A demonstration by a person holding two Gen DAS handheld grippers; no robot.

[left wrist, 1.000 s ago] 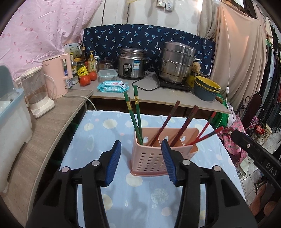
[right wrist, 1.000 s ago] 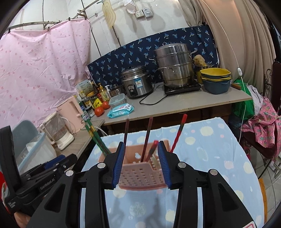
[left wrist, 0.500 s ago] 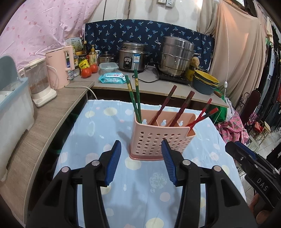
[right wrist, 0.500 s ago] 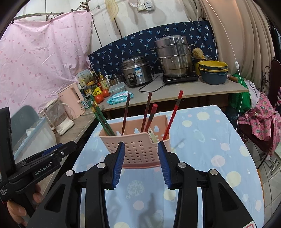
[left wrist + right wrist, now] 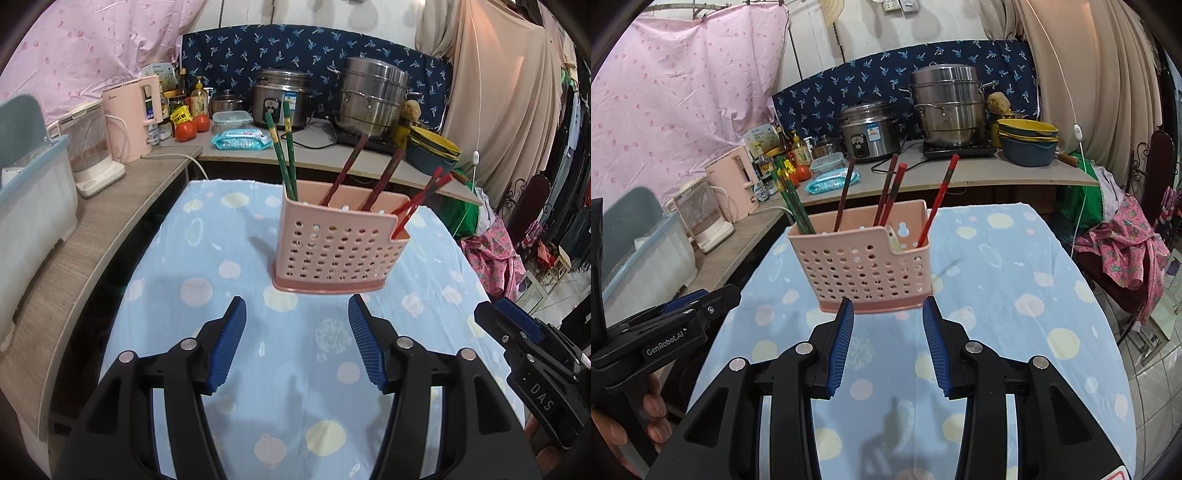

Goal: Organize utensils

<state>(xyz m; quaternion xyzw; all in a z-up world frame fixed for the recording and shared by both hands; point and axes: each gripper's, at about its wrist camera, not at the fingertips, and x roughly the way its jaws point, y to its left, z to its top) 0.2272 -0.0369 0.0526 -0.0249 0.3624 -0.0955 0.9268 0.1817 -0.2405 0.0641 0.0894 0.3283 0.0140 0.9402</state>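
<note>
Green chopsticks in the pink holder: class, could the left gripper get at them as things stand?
Probably yes: the left gripper is open, and the green chopsticks stand tall above the pink holder with only bare tablecloth between.

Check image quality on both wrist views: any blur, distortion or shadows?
Left wrist: sharp, strong fisheye bending, dark corners; pink caddy casts a soft shadow leftward on the tablecloth. Right wrist: equally sharp and curved; faint gripper shadows on the cloth.

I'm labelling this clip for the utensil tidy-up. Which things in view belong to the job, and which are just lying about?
Job:
pink utensil holder
green chopsticks
brown chopsticks
red chopsticks

Lying about:
rice cooker
steamer pot
pink kettle
tomatoes
wet wipes
stacked bowls
</note>
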